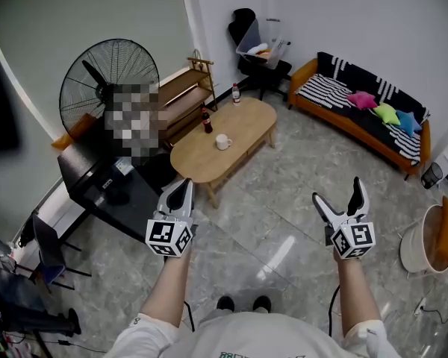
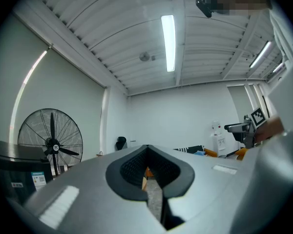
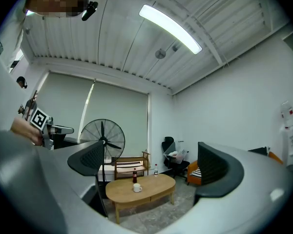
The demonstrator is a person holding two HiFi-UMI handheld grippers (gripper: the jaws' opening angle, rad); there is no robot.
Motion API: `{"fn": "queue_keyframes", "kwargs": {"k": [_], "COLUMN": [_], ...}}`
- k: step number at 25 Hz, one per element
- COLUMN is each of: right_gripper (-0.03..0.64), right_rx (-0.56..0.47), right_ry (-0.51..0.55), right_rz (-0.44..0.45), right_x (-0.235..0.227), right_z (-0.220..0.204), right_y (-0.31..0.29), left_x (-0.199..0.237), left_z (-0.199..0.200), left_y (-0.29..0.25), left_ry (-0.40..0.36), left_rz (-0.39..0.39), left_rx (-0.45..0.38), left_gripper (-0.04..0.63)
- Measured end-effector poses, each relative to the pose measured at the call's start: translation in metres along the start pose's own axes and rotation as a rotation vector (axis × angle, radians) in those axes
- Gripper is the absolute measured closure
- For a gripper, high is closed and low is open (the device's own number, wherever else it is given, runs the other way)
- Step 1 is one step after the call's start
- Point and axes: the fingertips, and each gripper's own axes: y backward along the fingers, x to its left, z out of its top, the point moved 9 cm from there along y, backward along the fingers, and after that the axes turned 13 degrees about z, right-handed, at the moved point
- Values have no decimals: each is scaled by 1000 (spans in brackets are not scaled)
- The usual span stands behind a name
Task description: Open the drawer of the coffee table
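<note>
Sitting shut, a band under the top of the oval wooden coffee surface (image 1: 246, 129): drawer (image 3: 151, 197), well ahead of the left tongs (image 1: 181, 194) and the right tongs (image 1: 337, 197), touching neither. Holding the left tongs pressed together, nothing between. Holding the right tongs spread wide and empty, framing the surface in the right gripper view. Carrying a white mug (image 1: 222, 142) and a dark bottle (image 1: 207, 121), a second bottle (image 1: 236, 93) at the far end. Standing beyond the left tongs, a large fan (image 1: 108, 77). Stretching beyond the right tongs, an orange sofa (image 1: 358, 107) with bright cushions. Gleaming underneath, pale marbled floor (image 1: 284, 200).
</note>
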Motion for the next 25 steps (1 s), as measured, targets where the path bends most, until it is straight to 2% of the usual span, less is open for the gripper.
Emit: {"fn": "queue_keyframes", "kwargs": {"k": [9, 15, 20, 25], "right_gripper": [26, 26, 26, 26], "right_rx": [52, 59, 79, 95], "right_ry": [-5, -9, -20, -2], "right_rz": [28, 32, 24, 11], "right_x": [-27, -54, -65, -81], "right_z": [-19, -28, -43, -49], "right_y": [-5, -18, -46, -87], "left_x": [-21, -33, -23, -13], "left_z": [-22, -37, -51, -62], "left_y": [-16, -37, -73, -131], "left_ry": [15, -8, 2, 24], "left_rz": [31, 24, 17, -15], "left_rx": [23, 56, 68, 53], "left_gripper": [595, 597, 595, 595]}}
